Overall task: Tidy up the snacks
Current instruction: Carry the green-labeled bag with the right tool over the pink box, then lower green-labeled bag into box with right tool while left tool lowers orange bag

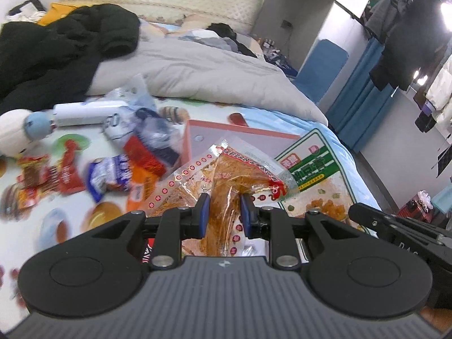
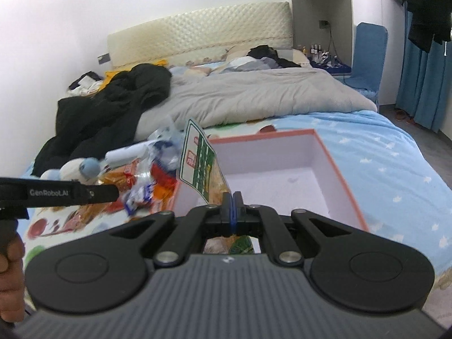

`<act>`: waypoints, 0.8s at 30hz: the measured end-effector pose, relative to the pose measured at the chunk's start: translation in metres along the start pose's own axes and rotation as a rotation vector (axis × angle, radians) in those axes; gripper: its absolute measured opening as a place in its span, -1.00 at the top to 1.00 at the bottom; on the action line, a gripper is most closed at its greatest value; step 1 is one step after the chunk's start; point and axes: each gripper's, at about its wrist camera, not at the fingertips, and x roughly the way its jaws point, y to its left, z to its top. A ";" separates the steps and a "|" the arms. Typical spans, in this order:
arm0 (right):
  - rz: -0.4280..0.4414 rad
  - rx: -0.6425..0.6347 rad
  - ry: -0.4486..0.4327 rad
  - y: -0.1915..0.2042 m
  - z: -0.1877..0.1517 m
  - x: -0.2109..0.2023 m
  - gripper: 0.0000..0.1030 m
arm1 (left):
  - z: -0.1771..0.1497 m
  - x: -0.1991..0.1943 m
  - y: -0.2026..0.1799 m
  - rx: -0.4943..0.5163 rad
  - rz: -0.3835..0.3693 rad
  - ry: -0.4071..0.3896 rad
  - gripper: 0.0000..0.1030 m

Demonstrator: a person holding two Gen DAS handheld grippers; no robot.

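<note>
My left gripper (image 1: 224, 206) is shut on a clear packet of orange snack strips with red dots (image 1: 226, 175), held above the bed. My right gripper (image 2: 232, 207) is shut, its blue pads pinching the edge of a green-labelled bag (image 2: 197, 163) that stands up to the left of the fingers; the same bag (image 1: 310, 166) shows in the left wrist view. An open box with a pink rim and white inside (image 2: 333, 158) lies on the bed just beyond the right gripper, with nothing visible inside. A pile of loose snack packets (image 1: 113, 175) lies left of the box.
A grey duvet (image 2: 254, 96) and a black jacket (image 2: 107, 107) cover the far half of the bed. A plush toy (image 1: 19, 132) and a white tube (image 1: 87, 113) lie by the snacks. Blue curtains (image 2: 423, 84) hang on the right. A hand (image 2: 11, 265) holds the left gripper.
</note>
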 end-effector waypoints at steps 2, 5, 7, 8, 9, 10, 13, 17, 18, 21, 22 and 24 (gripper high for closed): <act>-0.002 0.007 0.007 -0.009 0.005 0.014 0.94 | 0.009 0.022 -0.007 0.006 -0.002 0.016 0.47; -0.013 0.021 0.023 -0.025 0.010 0.041 0.94 | 0.020 0.054 -0.016 0.022 -0.005 0.040 0.47; -0.018 0.033 0.035 -0.037 0.012 0.054 0.94 | 0.026 0.077 -0.022 0.029 -0.009 0.058 0.47; -0.021 0.039 0.041 -0.043 0.012 0.061 0.94 | 0.028 0.087 -0.023 0.032 -0.012 0.065 0.47; -0.022 0.046 0.046 -0.050 0.013 0.069 0.94 | 0.030 0.100 -0.025 0.036 -0.013 0.074 0.47; -0.027 0.052 0.050 -0.057 0.013 0.076 0.94 | 0.032 0.112 -0.027 0.038 -0.014 0.085 0.47; -0.046 0.061 0.064 -0.073 0.013 0.097 0.94 | 0.033 0.143 -0.030 0.047 -0.022 0.114 0.47; -0.056 0.063 0.098 -0.089 0.013 0.125 0.94 | 0.032 0.179 -0.031 0.055 -0.030 0.153 0.47; -0.058 0.065 0.105 -0.091 0.012 0.131 0.94 | 0.032 0.186 -0.031 0.061 -0.032 0.160 0.47; -0.058 0.066 0.131 -0.095 0.009 0.148 0.94 | 0.029 0.206 -0.030 0.067 -0.029 0.186 0.47; -0.056 0.066 0.137 -0.096 0.009 0.152 0.94 | 0.028 0.211 -0.030 0.069 -0.028 0.194 0.47; -0.053 0.068 0.152 -0.098 0.006 0.159 0.93 | 0.026 0.220 -0.029 0.070 -0.029 0.210 0.47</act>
